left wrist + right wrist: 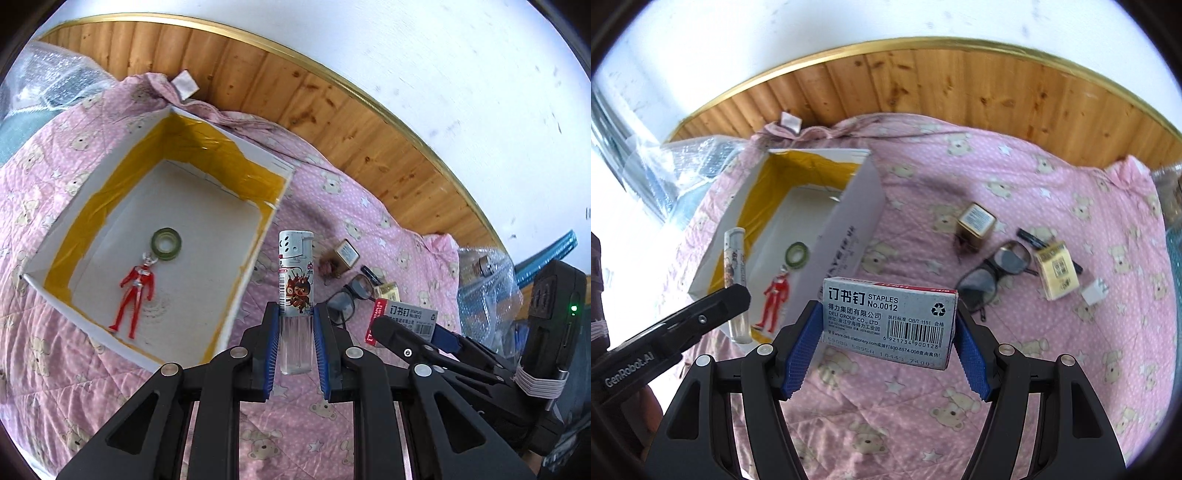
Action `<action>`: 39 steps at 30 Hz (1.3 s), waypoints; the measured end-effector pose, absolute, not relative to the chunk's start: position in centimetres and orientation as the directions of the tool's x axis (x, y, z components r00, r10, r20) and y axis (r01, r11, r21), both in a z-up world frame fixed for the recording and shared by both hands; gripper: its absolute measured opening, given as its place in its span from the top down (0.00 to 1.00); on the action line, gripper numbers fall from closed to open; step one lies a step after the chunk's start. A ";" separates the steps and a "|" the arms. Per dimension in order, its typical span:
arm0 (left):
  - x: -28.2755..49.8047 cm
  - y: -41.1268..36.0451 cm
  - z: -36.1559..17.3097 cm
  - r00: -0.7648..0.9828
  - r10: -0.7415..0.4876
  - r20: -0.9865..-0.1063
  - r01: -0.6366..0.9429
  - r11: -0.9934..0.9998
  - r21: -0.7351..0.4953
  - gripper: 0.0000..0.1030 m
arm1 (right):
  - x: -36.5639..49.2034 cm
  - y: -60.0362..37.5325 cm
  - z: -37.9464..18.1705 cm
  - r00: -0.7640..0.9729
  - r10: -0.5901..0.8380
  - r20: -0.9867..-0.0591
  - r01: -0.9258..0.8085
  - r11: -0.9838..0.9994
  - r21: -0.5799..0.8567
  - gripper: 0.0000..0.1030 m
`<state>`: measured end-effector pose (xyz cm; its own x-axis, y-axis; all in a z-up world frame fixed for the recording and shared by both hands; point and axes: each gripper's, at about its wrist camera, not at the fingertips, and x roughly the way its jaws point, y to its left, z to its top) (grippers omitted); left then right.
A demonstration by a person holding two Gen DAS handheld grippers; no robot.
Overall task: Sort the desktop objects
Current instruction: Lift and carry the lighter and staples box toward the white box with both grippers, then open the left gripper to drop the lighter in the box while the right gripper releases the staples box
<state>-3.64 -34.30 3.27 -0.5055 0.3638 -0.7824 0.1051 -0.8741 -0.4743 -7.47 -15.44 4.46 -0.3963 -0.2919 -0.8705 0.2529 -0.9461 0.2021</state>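
Now left tool (295,332) clamped on lighter (295,273), right tool (886,347) clamped on staples box (886,325), both above quilt (1015,177)

**Black Claws With Blue Ribbed Pads**

The left gripper (295,332) was matte black, its two fingers lined with blue ribbed pads (272,343) on the inner faces. Round silver rivets (239,353) sat behind the pads, at the linkage joints. The right gripper (886,343) matched it: black arms with triangular cut-outs, blue textured pads (801,350), silver rivets (764,349). White "GenRobot.AI" lettering (628,369) ran along the side of the left one, behind a small screw (701,317).
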 end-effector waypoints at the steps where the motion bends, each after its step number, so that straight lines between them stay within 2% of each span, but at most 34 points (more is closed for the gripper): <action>1: -3.7 -34.7 3.2 -0.509 0.363 -0.781 0.111 -0.872 -0.477 0.81 | -7.5 -15.9 4.6 -0.397 -0.293 -0.869 0.260 -0.945 0.200 0.31; 17: -5.4 -40.1 2.2 -0.532 0.338 -0.776 0.189 -0.847 -0.498 0.81 | -10.4 -22.3 5.6 -0.377 -0.320 -0.869 0.361 -0.915 0.180 0.31; 39: -13.3 -45.7 -1.7 -0.496 0.302 -0.814 0.276 -0.834 -0.478 0.81 | -17.8 -28.5 4.6 -0.327 -0.384 -0.863 0.435 -0.872 0.223 0.31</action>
<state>-13.26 -45.71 -1.69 -0.4963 0.3024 -0.8138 0.2761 -0.8337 -0.4782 -17.85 -28.46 4.57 -0.3271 -0.3841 -0.8634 0.4350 -0.8723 0.2233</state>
